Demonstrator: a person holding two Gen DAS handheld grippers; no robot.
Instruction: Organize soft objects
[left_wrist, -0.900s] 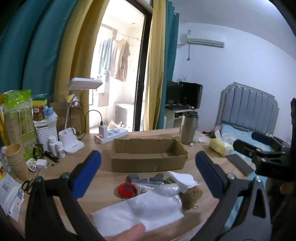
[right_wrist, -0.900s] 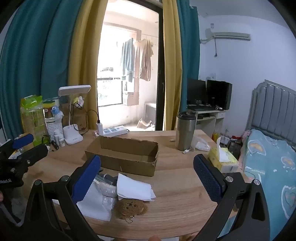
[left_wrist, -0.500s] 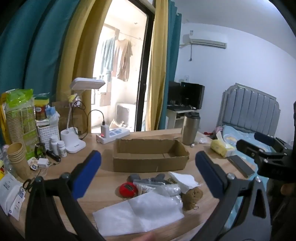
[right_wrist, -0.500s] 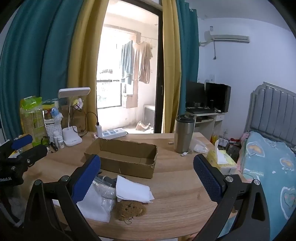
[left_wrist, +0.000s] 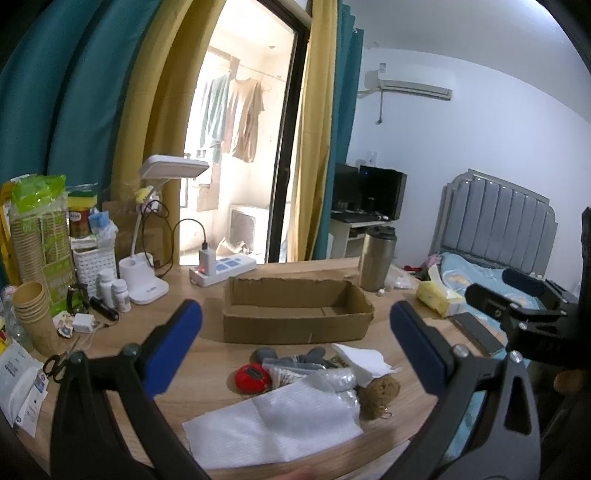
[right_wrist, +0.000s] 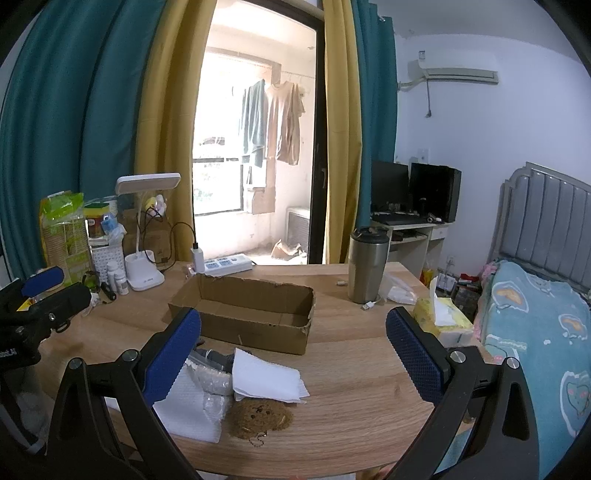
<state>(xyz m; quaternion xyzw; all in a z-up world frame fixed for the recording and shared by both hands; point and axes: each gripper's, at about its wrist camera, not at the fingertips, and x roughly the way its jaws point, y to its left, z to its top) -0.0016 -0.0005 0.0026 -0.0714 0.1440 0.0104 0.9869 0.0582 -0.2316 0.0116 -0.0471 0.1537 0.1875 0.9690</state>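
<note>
The left tongs are held wide apart and empty above the near edge of the desk. The soft things lie in a pile in front of the empty box.

From left to right, the pile handles as follows:
- The foam sheet is judged very light and limp. It is best pinched at a free edge.
- The bubble wrap is light and slippery, so a bunched fold is preferred.
- The tissue tears easily. A corner is gripped gently.
- The brown plush is soft and springy, and its body is squeezed across the middle.

The right tongs are likewise spread wide, with nothing between them.
</note>
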